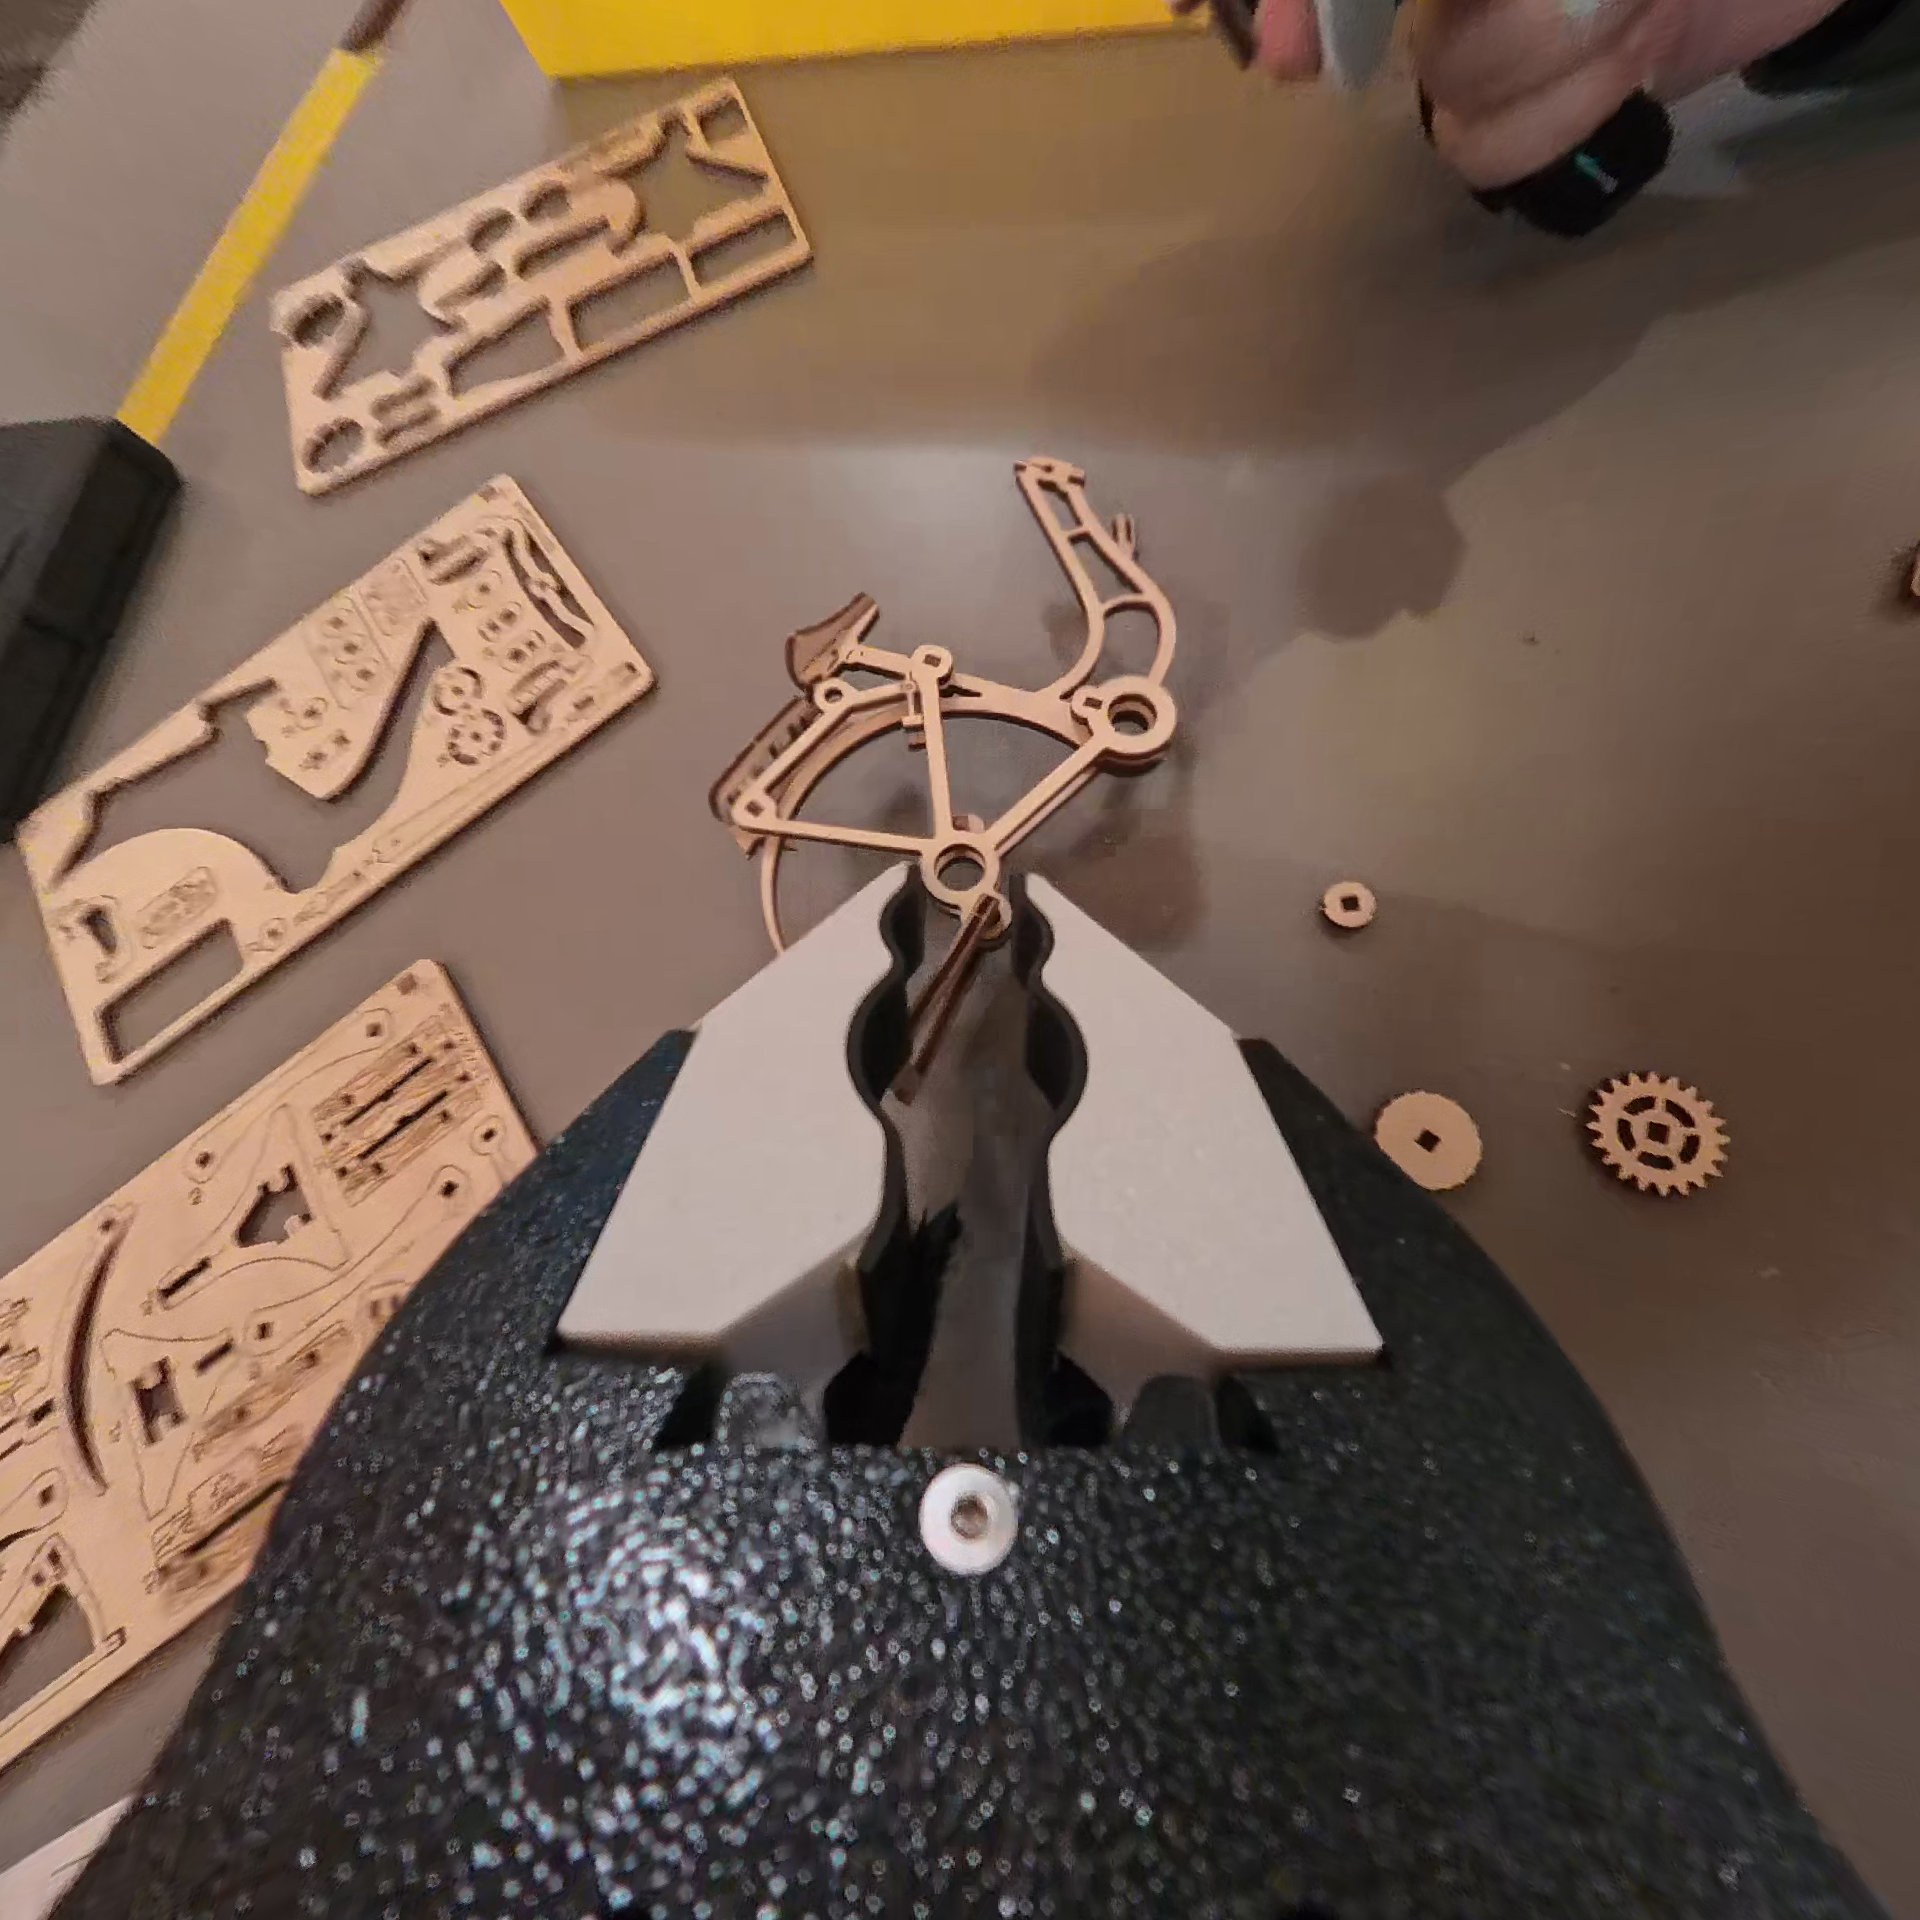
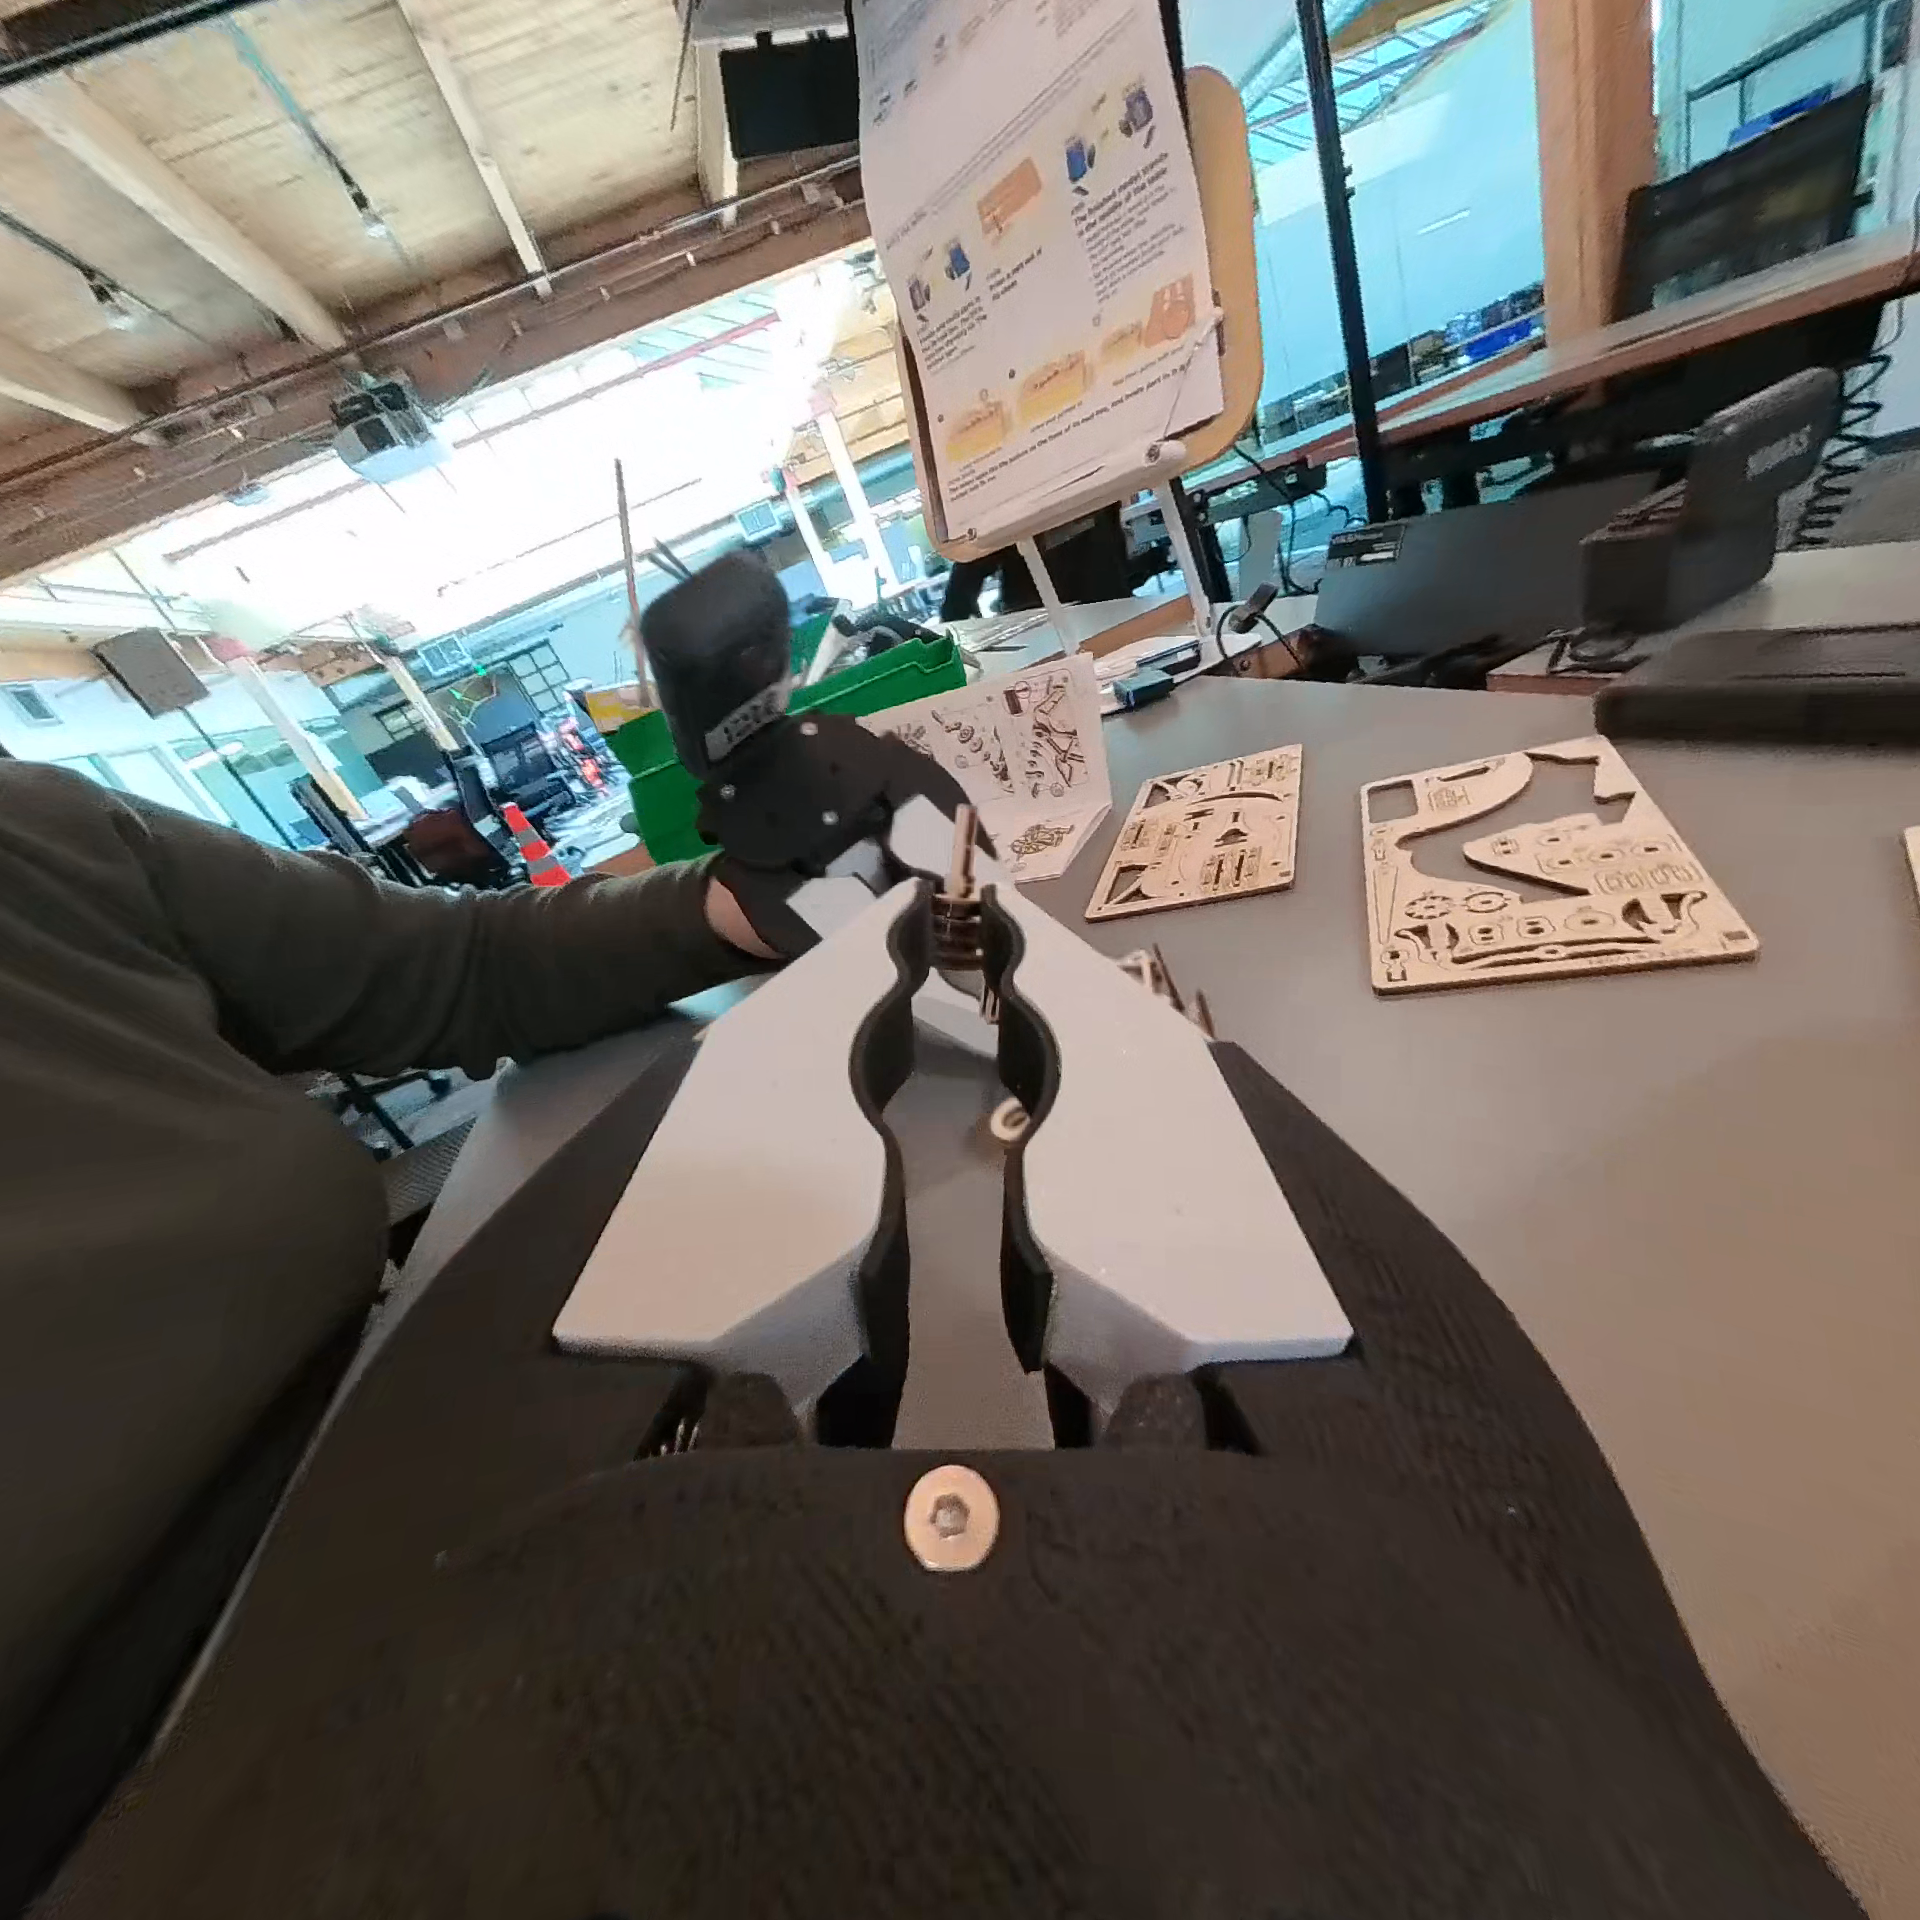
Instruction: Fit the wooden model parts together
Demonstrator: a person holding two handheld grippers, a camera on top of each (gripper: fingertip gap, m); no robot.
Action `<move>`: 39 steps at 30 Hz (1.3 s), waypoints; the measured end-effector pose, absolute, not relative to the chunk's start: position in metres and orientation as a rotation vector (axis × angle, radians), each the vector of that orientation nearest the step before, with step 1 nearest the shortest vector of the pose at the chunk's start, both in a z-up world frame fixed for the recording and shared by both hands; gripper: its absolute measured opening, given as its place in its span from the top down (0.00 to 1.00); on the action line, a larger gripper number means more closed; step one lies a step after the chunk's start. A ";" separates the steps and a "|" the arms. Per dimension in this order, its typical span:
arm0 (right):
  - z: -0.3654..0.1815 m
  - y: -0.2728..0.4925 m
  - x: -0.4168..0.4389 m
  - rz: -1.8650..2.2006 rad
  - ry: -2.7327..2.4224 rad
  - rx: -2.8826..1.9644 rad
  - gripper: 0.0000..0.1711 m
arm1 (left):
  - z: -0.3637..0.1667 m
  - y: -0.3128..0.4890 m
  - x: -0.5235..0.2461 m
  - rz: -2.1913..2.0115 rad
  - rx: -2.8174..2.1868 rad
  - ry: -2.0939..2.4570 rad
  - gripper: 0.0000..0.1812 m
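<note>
In the left wrist view my left gripper (image 1: 961, 896) is shut on the lower hub of a wooden bicycle-like frame (image 1: 940, 743), which tilts up off the brown table. A thin wooden strip (image 1: 948, 997) runs back between the fingers. In the right wrist view my right gripper (image 2: 956, 906) is shut on a small stack of wooden discs on a peg (image 2: 958, 914), held above the table. Just beyond it I see the black body of the left gripper (image 2: 795, 800) and a dark sleeve (image 2: 416, 935).
Three punched wooden sheets (image 1: 343, 748) lie to the left. A small washer (image 1: 1349, 902), a disc (image 1: 1428, 1139) and a gear (image 1: 1656, 1135) lie to the right. A yellow box (image 1: 852, 31) is at the far edge, a black case (image 1: 62, 582) at the left. An instruction sheet on a stand (image 2: 1049, 260) stands behind the table. The gap from one gripper's tips to the other's is roughly 12 cm. My left gripper's tips are some 6 cm from the small washer (image 1: 1349, 902).
</note>
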State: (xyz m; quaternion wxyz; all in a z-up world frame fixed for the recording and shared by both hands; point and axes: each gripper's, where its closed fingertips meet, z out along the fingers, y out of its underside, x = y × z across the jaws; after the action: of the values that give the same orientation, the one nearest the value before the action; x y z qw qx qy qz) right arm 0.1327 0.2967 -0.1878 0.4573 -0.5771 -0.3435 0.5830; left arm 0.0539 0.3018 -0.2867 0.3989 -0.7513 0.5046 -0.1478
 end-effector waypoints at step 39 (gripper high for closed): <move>-0.212 0.279 0.100 0.598 -1.193 -1.150 0.96 | -0.217 0.294 0.073 -0.606 -1.639 0.966 0.93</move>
State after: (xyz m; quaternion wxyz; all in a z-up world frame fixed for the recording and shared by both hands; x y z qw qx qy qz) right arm 0.1002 0.2785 -0.2125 0.6364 -0.5036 -0.5222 0.2619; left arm 0.0726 0.2937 -0.2166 0.5417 -0.6901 0.4066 -0.2550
